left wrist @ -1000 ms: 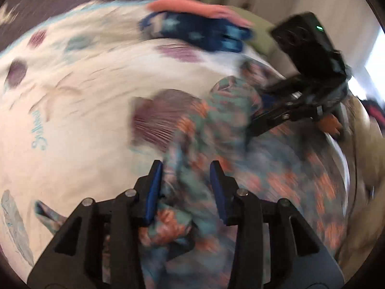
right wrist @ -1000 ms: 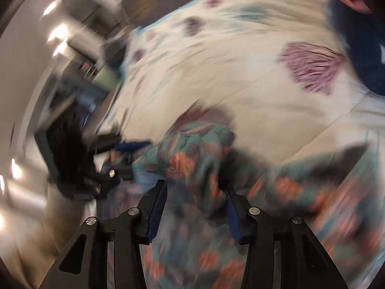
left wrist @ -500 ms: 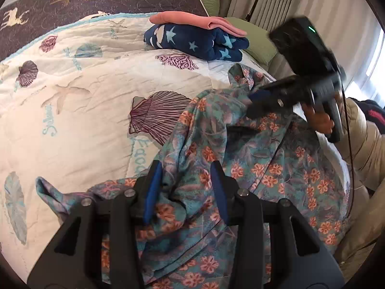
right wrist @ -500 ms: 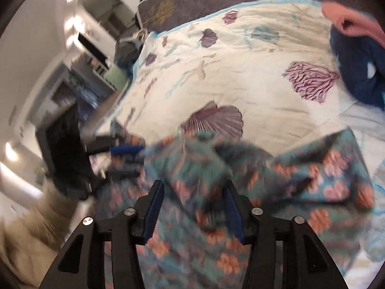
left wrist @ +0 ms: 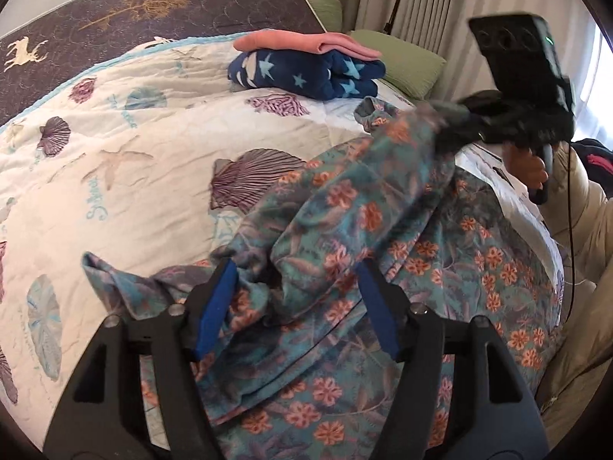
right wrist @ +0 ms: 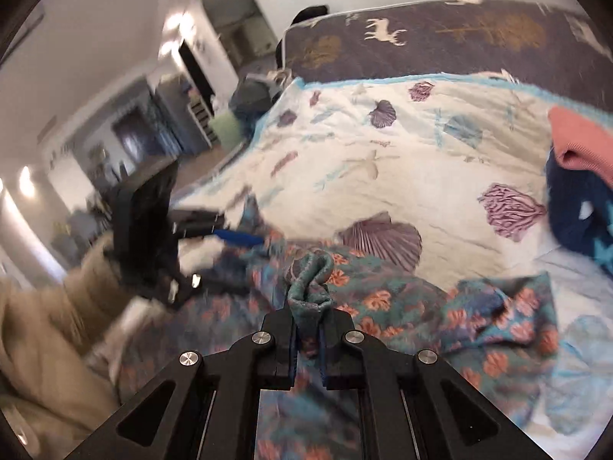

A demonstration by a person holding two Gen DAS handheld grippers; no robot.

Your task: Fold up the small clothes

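Note:
A teal floral garment (left wrist: 383,237) with orange flowers lies crumpled on the seashell quilt (left wrist: 134,161). My left gripper (left wrist: 297,287) is open, its blue pads wide apart over a fold of the garment near its left edge. My right gripper (right wrist: 308,318) is shut on a bunched fold of the garment (right wrist: 310,280). In the left wrist view the right gripper (left wrist: 440,130) holds the cloth's far corner lifted. In the right wrist view the left gripper (right wrist: 237,235) sits at the garment's left side.
A folded navy star garment (left wrist: 306,73) with a pink one (left wrist: 306,42) on top lies at the quilt's far side, also in the right wrist view (right wrist: 582,207). Green pillows (left wrist: 402,65) and curtains stand behind. A dark deer-print cover (left wrist: 134,11) lies beyond the quilt.
My left gripper has opened wide and let go of the fold. My right gripper has closed on a bunch of the garment and lifted its far corner.

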